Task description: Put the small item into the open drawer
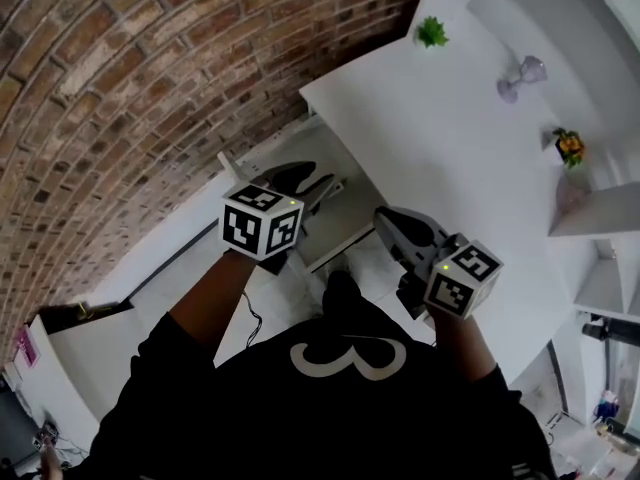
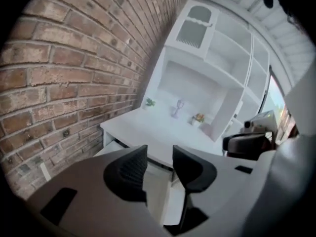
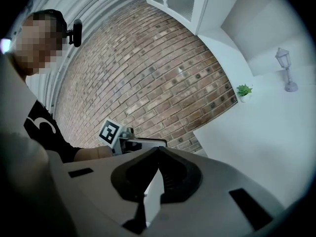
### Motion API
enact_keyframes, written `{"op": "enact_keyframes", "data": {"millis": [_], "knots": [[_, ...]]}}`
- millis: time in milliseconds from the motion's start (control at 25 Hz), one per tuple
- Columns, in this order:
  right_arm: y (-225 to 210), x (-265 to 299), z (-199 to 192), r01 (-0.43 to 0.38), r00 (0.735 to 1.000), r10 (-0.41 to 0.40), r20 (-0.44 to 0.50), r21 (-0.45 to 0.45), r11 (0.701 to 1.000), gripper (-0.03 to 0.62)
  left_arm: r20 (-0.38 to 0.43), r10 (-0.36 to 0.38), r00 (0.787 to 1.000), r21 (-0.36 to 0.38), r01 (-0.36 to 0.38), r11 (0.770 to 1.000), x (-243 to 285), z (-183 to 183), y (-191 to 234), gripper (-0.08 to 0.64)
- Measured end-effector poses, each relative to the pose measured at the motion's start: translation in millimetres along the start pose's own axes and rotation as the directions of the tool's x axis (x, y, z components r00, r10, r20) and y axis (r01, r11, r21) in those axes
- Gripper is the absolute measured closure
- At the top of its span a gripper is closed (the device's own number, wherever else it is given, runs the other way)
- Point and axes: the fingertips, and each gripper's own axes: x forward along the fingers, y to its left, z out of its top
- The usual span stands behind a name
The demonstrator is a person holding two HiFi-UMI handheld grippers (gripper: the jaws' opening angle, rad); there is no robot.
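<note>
- Under the near edge of the white desk, on the side next to the brick wall, the drawer stands pulled out.
- The left gripper hangs just above the drawer, its tips pointing toward the desk edge.
- Its fingers stand apart with nothing between them; the drawer's pale inside shows through the gap.
- The right gripper is at the near edge of the desk, beside the drawer and apart from the left gripper.
- Its fingers are closed, with the tips meeting. A white sliver shows in the gap lower down, and I cannot tell what it is.
- The small item cannot be made out in any view.
- Toward the far edge of the desk stand a green plant near the wall corner, a small purple lamp and a pot of flowers, all well apart from both grippers.
</note>
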Motion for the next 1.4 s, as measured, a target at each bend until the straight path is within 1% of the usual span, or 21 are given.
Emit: {"op": "enact_keyframes", "data": {"millis": [80, 160, 240, 360, 440, 560, 640, 720, 880, 1000, 1240, 1400], "knots": [[12.6, -2.5, 2.8, -0.007, 1.000, 0.007, 0.008, -0.029, 1.000, 0.583, 0.058, -0.044, 0.997, -0.023, 0.045, 0.999, -23.3, 10.8, -15.6, 0.440], [25.6, -4.9, 4.7, -0.012, 1.000, 0.013, 0.017, -0.055, 0.998, 0.583, 0.107, -0.083, 0.991, -0.026, 0.087, 0.996, -45.3, 17.4, -30.5, 0.492], [39.4, -6.6, 4.9, -0.023, 0.999, 0.025, 0.024, -0.068, 0.997, 0.583, 0.148, -0.124, 0.981, -0.027, 0.129, 0.991, -65.4, 20.2, -45.7, 0.515], [59.0, -8.6, 5.6, -0.044, 0.999, 0.045, 0.020, -0.087, 0.995, 0.583, 0.206, -0.169, 0.964, -0.038, 0.181, 0.983, -92.2, 24.6, -67.1, 0.524], [69.8, -11.6, 11.3, -0.048, 0.998, 0.051, 0.027, -0.105, 0.993, 0.583, 0.241, -0.189, 0.952, -0.031, 0.202, 0.979, -108.8, 29.5, -80.6, 0.548], [86.0, -20.3, 25.0, -0.058, 0.995, 0.067, 0.078, -0.115, 0.992, 0.583, 0.276, -0.241, 0.930, 0.005, 0.249, 0.968, -133.6, 36.0, -103.9, 0.555], [95.1, -26.8, 31.0, -0.067, 0.990, 0.080, 0.115, -0.116, 0.991, 0.583, 0.293, -0.275, 0.916, 0.016, 0.283, 0.959, -146.6, 37.2, -116.5, 0.555], [100.7, -30.6, 30.3, -0.076, 0.988, 0.090, 0.127, -0.113, 0.991, 0.583, 0.303, -0.287, 0.909, 0.019, 0.296, 0.955, -154.7, 36.5, -123.5, 0.557], [108.6, -33.7, 20.2, -0.089, 0.990, 0.101, 0.101, -0.121, 0.989, 0.583, 0.317, -0.294, 0.902, 0.023, 0.303, 0.953, -163.3, 33.7, -129.3, 0.557], [110.8, -35.7, 20.5, -0.094, 0.989, 0.109, 0.104, -0.137, 0.986, 0.584, 0.313, -0.295, 0.903, 0.007, 0.309, 0.951, -160.6, 31.3, -128.6, 0.557], [103.1, -33.0, 23.7, -0.095, 0.989, 0.108, 0.097, -0.133, 0.987, 0.584, 0.299, -0.278, 0.913, -0.004, 0.293, 0.956, -149.1, 32.0, -121.6, 0.557], [93.1, -30.7, 29.6, -0.097, 0.989, 0.110, 0.094, -0.130, 0.987, 0.584, 0.266, -0.264, 0.927, -0.010, 0.276, 0.961, -135.5, 30.5, -117.4, 0.557]]}}
